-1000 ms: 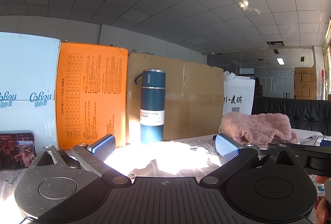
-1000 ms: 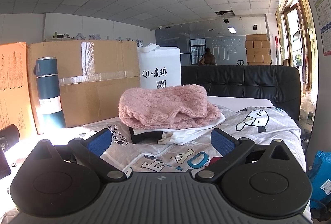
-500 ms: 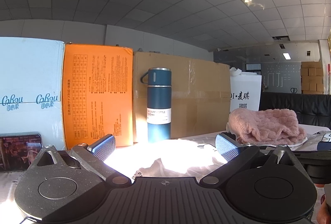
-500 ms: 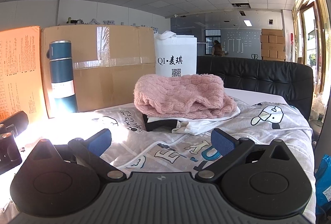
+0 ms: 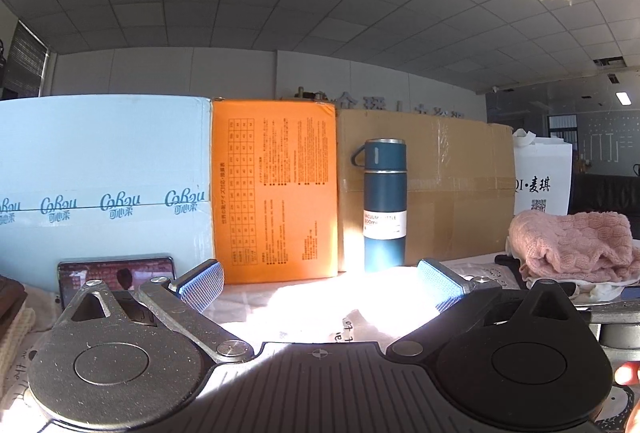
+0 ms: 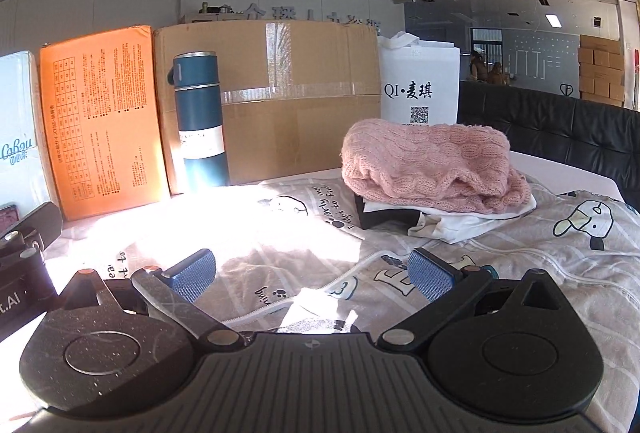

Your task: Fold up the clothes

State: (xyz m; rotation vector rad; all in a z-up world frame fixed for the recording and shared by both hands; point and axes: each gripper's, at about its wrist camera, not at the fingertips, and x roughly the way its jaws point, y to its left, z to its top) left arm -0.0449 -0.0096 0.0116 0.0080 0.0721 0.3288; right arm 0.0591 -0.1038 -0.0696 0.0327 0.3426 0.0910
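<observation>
A beige cartoon-print garment (image 6: 500, 265) with a white zipper lies spread on the table under and ahead of my right gripper (image 6: 312, 273), which is open and empty just above it. A folded pink knit sweater (image 6: 432, 161) sits on folded white and black clothes at the back right; it also shows at the right of the left wrist view (image 5: 572, 245). My left gripper (image 5: 320, 285) is open and empty, low over the sunlit table. The garment's edge (image 5: 344, 329) shows between its fingers.
A blue vacuum bottle (image 5: 384, 205) stands before a brown cardboard box (image 5: 452, 193), with an orange box (image 5: 276, 189) and a light blue box (image 5: 104, 185) to the left. A phone (image 5: 116, 273) leans there. A white paper bag (image 6: 420, 89) and a black sofa (image 6: 560, 121) are behind.
Both grippers have swung to the left; the bottle and pink sweater have shifted right in each view. The right gripper has dipped closer to the garment. Both stay open.
</observation>
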